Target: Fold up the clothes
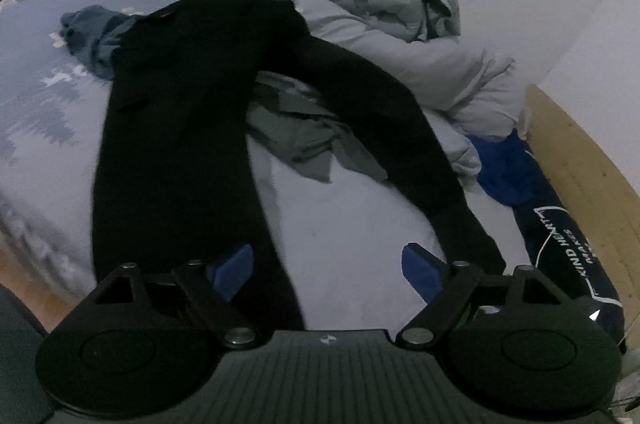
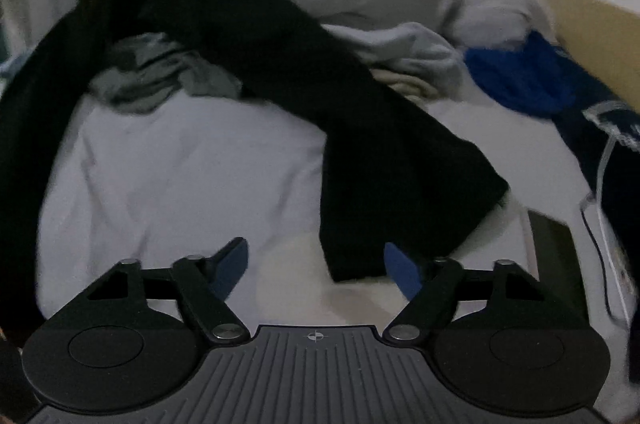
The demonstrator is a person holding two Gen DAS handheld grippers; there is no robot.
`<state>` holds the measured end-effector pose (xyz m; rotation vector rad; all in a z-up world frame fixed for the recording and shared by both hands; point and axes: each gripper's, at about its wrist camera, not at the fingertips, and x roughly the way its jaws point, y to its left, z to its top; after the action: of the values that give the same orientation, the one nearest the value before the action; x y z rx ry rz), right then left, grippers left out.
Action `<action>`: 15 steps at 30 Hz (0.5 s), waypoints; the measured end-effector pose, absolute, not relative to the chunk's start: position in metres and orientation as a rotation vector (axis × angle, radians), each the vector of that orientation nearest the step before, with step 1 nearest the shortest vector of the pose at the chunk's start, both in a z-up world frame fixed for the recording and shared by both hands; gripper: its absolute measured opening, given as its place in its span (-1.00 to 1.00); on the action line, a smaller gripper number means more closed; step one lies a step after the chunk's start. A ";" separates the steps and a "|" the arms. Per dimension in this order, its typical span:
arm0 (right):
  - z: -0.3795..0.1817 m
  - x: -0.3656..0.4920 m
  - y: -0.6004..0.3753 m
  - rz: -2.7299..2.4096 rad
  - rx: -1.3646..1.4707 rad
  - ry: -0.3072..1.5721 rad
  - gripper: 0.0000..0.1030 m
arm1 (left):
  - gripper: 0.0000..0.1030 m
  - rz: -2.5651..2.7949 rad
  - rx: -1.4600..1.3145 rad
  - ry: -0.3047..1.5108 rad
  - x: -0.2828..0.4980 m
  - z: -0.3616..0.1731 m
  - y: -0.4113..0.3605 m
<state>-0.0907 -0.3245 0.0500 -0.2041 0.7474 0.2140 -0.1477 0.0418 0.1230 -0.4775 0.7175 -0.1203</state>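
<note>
Spread wide with nothing between its blue pads, the left claw (image 1: pixel 328 274) is held just above the black trousers (image 1: pixel 172 128), near the cuff of one leg. The right claw (image 2: pixel 316 270) is likewise parted and empty, the cuff of the other leg lying just before its right pad. The trousers are laid flat on the bed (image 1: pixel 344 224), legs splayed. A grey garment (image 1: pixel 296 128) is seen between the legs, a crumpled duvet (image 1: pixel 360 4) beyond the trousers, and a blue garment (image 1: pixel 504 172) beside them.
</note>
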 end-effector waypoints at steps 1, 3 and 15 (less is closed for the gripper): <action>0.045 -0.088 -0.323 0.214 -0.244 0.743 0.10 | 0.69 -0.122 -0.478 0.718 -0.143 0.123 0.040; 0.034 -0.081 -0.320 0.200 -0.307 0.741 0.03 | 0.70 -0.123 -0.482 0.723 -0.135 0.122 0.036; 0.059 -0.088 -0.342 0.240 -0.416 0.708 -0.81 | 0.70 -0.076 -0.509 0.713 -0.074 0.112 0.037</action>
<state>-0.0881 -0.3418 0.0585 -0.4160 0.7083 0.2402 -0.0740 0.0372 0.1119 -0.5093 0.7129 -0.0764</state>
